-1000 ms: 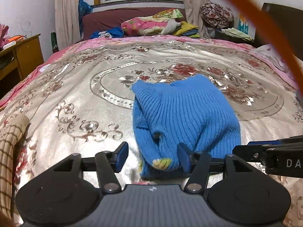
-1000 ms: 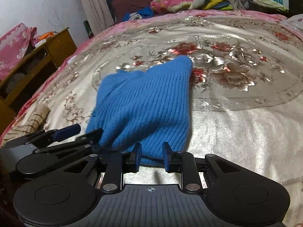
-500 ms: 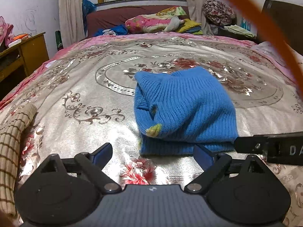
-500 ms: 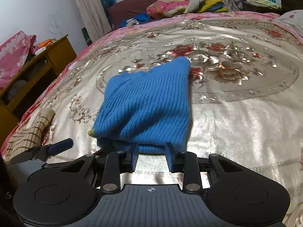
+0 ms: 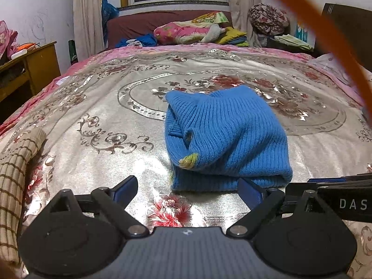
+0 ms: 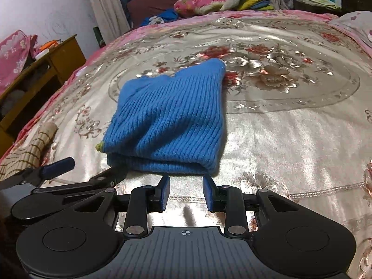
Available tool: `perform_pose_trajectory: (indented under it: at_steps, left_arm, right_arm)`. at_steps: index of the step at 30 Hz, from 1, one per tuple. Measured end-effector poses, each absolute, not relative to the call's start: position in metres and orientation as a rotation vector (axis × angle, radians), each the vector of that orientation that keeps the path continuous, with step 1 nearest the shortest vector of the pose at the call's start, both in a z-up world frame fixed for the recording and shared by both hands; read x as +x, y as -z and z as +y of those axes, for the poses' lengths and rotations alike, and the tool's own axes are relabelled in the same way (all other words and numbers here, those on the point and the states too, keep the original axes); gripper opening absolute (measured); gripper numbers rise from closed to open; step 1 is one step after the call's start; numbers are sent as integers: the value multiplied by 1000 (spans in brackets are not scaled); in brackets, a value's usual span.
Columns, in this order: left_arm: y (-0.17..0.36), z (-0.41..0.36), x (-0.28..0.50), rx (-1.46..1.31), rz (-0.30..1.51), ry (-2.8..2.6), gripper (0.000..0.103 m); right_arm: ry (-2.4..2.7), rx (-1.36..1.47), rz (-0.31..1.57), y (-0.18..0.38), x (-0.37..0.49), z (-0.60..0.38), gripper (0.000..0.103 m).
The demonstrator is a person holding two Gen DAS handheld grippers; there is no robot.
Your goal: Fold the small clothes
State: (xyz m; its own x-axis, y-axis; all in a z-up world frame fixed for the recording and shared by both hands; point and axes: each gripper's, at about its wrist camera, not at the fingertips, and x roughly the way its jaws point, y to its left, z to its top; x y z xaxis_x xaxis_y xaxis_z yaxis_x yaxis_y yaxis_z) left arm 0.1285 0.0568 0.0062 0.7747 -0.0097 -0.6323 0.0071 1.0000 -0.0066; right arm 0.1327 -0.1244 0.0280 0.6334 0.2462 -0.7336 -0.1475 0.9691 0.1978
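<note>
Through my left camera, my left tongs are gaping wide and empty, just short of the folded blue sweater lying on the bedspread. Through my right camera, my right tongs are standing narrowly parted, gripping nothing, beside the sweater's near edge.

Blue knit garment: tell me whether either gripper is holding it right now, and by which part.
Nothing is held. The left gripper and right gripper are both open, just short of the folded blue knit garment's near edge, which lies free on the bedspread.
</note>
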Motion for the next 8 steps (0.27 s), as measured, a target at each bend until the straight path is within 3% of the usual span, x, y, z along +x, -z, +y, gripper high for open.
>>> perform_pose_trajectory:
  at_steps: [8]
  left_arm:
    - [-5,56,128,7,685,9,98]
  right_arm:
    - [-216,120,866,-24,134,-124,31]
